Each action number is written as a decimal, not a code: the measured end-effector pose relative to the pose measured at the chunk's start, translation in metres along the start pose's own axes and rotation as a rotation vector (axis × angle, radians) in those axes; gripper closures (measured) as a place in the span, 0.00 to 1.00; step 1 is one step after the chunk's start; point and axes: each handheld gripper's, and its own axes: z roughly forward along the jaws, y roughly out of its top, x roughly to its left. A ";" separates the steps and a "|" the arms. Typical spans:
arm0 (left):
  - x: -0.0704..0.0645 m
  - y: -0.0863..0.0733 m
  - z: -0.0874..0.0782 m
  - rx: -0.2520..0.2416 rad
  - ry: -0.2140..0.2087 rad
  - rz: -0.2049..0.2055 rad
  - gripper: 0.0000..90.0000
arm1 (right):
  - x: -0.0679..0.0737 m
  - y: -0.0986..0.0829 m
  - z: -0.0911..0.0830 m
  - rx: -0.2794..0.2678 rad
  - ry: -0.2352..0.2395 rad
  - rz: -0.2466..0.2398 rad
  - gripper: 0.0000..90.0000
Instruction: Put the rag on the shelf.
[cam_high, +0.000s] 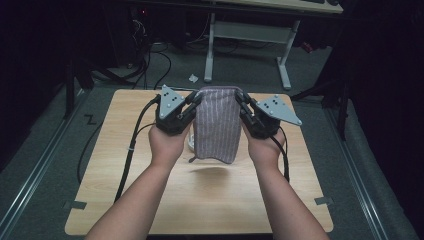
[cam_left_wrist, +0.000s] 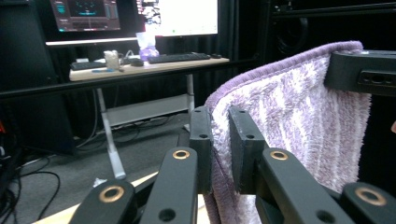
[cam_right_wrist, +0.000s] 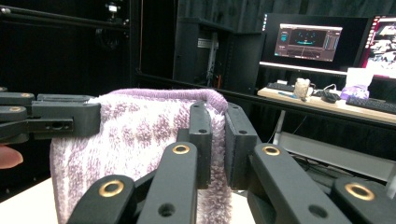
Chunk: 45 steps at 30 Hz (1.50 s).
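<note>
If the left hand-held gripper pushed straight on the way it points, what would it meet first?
Most likely the purple towel it already pinches; beyond that fold, seemingly the right hand-held gripper clamped on the far top corner, though depth is unclear.

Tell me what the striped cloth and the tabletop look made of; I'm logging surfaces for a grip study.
The towel looks like soft terry cloth, purple and white striped, with a fuzzy looped pile that shows in the left gripper view and a plain hemmed top edge. The table looks like light wood or a wood-look laminate, smooth and matte, with faint grain; which one is unclear.
</note>
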 end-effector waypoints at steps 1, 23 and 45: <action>0.002 0.000 0.002 -0.003 0.002 0.008 0.90 | -0.001 0.000 0.004 0.000 0.002 0.006 0.93; 0.032 0.002 0.050 0.027 0.035 0.008 0.89 | -0.029 -0.009 0.067 0.051 -0.007 0.041 0.93; 0.060 -0.003 0.096 0.119 0.076 -0.017 0.88 | -0.044 -0.007 0.113 0.130 -0.010 0.016 0.92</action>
